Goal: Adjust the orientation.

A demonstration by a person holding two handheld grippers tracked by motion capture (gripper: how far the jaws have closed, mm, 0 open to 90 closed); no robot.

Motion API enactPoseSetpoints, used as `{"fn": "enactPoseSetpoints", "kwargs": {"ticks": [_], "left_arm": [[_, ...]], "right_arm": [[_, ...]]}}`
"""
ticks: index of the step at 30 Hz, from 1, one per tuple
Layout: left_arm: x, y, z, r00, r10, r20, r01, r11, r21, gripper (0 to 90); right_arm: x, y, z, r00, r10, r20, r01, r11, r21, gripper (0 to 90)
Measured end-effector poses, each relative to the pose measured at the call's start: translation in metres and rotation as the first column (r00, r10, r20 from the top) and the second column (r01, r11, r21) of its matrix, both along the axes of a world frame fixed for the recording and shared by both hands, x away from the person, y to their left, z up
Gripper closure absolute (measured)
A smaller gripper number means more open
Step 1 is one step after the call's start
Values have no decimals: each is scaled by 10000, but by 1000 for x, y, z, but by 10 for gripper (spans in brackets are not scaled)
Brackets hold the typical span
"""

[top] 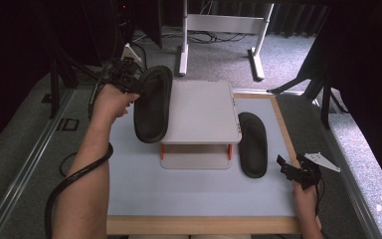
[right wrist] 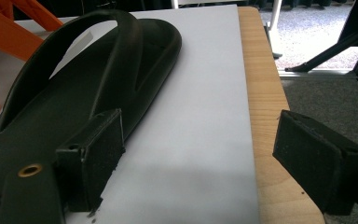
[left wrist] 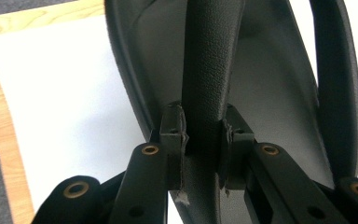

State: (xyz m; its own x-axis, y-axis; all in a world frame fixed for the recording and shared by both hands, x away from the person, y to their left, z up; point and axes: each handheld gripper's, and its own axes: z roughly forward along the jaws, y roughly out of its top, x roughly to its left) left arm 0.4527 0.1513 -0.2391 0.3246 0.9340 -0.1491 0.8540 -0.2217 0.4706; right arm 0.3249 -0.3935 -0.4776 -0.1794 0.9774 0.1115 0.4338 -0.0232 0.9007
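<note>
the left gripper (left wrist: 204,140) is clamped on the strap of one sandal (top: 152,104) and holds it lifted and tilted, its far edge at or over the left side of the small grey stand (top: 204,112) just right of that gripper. judging by this, the work is putting the pair on the stand, and it looks about halfway through the first sandal: picked up, not yet set down flat. the second sandal (right wrist: 81,88) lies untouched on the white surface (right wrist: 200,116), just left of and ahead of the right gripper (right wrist: 205,149), whose jaws stand wide apart with nothing between them. whether the lifted sandal touches the stand's top is hard to tell from above. in the left gripper view the toe and heel are cut off, and the stand's lower shelf is mostly hidden under its top.
</note>
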Motion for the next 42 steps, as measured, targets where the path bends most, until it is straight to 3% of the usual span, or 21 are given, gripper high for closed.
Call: {"fn": "enactPoseSetpoints", "kwargs": {"ticks": [7, 9, 15, 19, 22, 25, 27, 31, 42], "left_arm": [[7, -30, -2, 9994, -242, -265, 238, 9996, -162, 750], [8, -37, -3, 9995, -137, -293, 126, 9992, -374, 749], [14, -57, -7, 9990, -109, -444, 87, 9987, -498, 749], [16, -67, -13, 9979, -94, -638, 75, 9995, -297, 748], [18, -71, -15, 9982, 49, -599, -65, 9996, -279, 747], [17, -75, -15, 9985, -35, -545, 37, 10000, 39, 739], [17, -76, -14, 9987, -236, -445, 240, 9997, 102, 720], [14, -77, -12, 9981, -593, -178, 598, 9978, 275, 590], [0, -54, 6, 9930, -1017, 602, 1042, 9938, -398, 564]], "right_arm": [[0, 0, 0, 10000, 24, 0, -24, 10000, 8, 154], [0, 0, 0, 10000, 28, -1, -28, 10000, 23, 155], [0, -1, 0, 10000, 38, 5, -38, 10000, 61, 155], [0, -1, 0, 10000, 53, 6, -53, 10000, 70, 154], [0, -1, 0, 10000, 58, 10, -58, 10000, 77, 154], [0, -1, 0, 10000, 67, 7, -67, 10000, 67, 154], [0, -1, 0, 10000, 62, -5, -62, 10000, 58, 154], [0, -1, 0, 10000, 67, 23, -67, 9999, 91, 154], [0, -1, 0, 10000, 65, 30, -65, 10000, 40, 154]]}}
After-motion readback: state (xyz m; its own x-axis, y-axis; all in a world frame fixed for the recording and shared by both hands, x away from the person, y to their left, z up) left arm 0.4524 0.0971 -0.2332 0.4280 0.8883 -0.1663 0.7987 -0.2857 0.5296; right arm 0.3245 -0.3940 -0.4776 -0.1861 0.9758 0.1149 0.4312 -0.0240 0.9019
